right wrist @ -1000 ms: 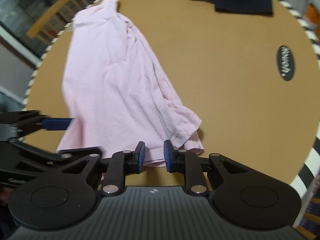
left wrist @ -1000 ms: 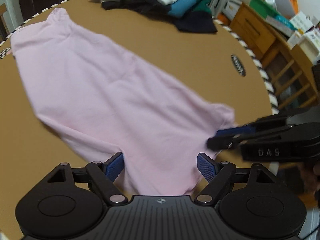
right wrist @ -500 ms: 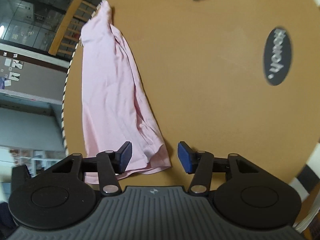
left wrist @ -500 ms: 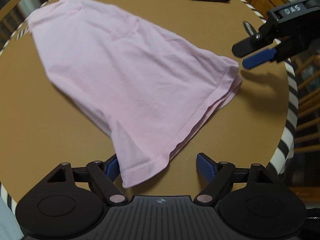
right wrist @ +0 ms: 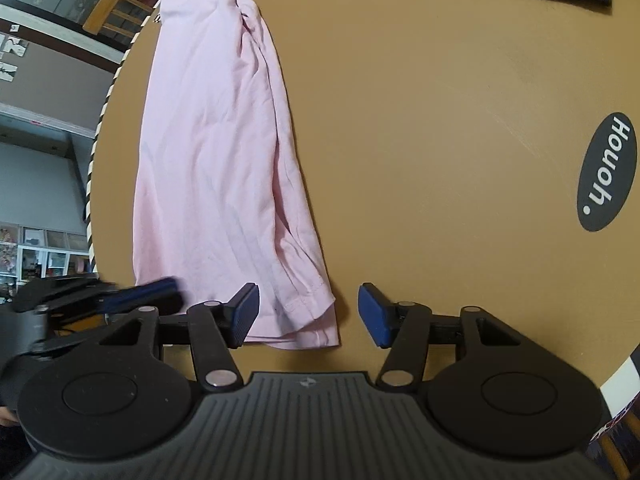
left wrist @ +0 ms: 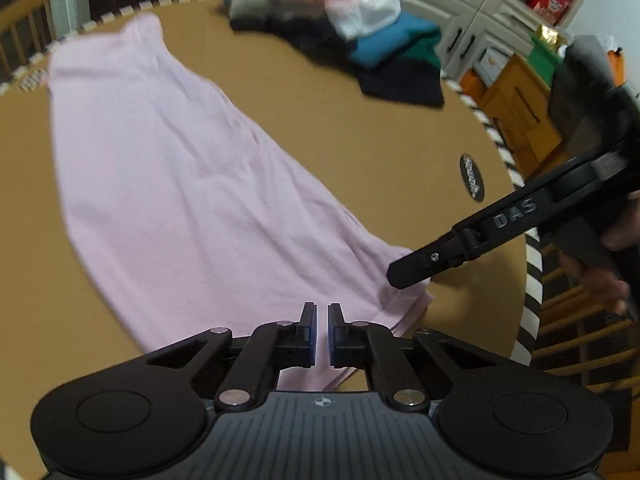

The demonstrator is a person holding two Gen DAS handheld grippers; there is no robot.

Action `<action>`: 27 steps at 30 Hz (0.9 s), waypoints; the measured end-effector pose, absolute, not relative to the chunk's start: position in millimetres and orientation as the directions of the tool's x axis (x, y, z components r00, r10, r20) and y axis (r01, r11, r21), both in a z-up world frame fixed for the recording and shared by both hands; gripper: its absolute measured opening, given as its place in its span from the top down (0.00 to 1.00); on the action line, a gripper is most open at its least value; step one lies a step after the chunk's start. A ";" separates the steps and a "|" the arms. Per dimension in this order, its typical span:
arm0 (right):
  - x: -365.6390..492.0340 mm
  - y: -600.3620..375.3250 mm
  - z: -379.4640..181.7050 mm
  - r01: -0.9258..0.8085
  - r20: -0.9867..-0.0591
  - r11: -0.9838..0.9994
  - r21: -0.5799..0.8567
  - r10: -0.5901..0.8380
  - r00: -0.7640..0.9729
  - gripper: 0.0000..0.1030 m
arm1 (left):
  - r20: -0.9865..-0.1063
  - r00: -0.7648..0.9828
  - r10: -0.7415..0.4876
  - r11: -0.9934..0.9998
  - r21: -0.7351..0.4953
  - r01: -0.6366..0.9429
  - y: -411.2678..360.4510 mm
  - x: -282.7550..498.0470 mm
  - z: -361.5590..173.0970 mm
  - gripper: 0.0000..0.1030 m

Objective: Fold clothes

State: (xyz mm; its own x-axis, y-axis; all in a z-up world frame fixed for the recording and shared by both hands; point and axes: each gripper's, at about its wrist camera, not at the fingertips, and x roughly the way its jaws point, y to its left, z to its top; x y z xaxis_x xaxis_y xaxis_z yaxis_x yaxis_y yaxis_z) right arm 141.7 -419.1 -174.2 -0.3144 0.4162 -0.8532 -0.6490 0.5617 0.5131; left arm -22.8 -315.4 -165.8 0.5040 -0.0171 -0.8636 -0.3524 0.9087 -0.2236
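A pink garment (left wrist: 192,200) lies folded lengthwise on the round brown table (left wrist: 380,128), running from the far left edge to the near edge. It also shows in the right wrist view (right wrist: 216,168). My left gripper (left wrist: 319,334) is shut on the garment's near hem. My right gripper (right wrist: 308,314) is open, its jaws standing either side of the garment's near right corner (right wrist: 316,312), just above it. The right gripper also shows in the left wrist view (left wrist: 404,272), over that corner.
A heap of clothes (left wrist: 344,28) in pink, white, teal and black sits at the far side of the table. A black oval logo (right wrist: 606,172) marks the table's right part. Wooden chairs (left wrist: 576,320) and cabinets (left wrist: 516,92) stand beyond the right edge.
My left gripper has closed on the near hem. My right gripper opened wider and came down to the garment's near right corner.
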 end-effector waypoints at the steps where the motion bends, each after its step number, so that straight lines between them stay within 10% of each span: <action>1: 140.8 -418.7 -173.5 -0.653 -0.858 0.565 0.504 0.411 -0.307 0.44 | -0.865 0.500 -0.027 0.914 -0.224 -0.338 -320.4 -19.6 -170.7 0.92; 19: 83.5 -384.3 -166.9 -0.881 -0.961 0.433 0.193 0.266 -0.080 0.38 | -0.888 0.458 -0.052 0.900 -0.241 -0.364 -317.2 -15.8 -197.4 0.91; 23: 79.7 -384.1 -164.8 -0.904 -0.969 0.402 0.145 0.243 -0.047 0.47 | -0.886 0.461 -0.051 0.898 -0.243 -0.367 -319.5 -16.5 -194.3 0.91; 27: 81.5 -385.4 -163.2 -0.912 -0.965 0.375 0.166 0.253 -0.071 0.78 | -0.883 0.466 -0.052 0.893 -0.250 -0.375 -320.5 -20.7 -192.1 0.91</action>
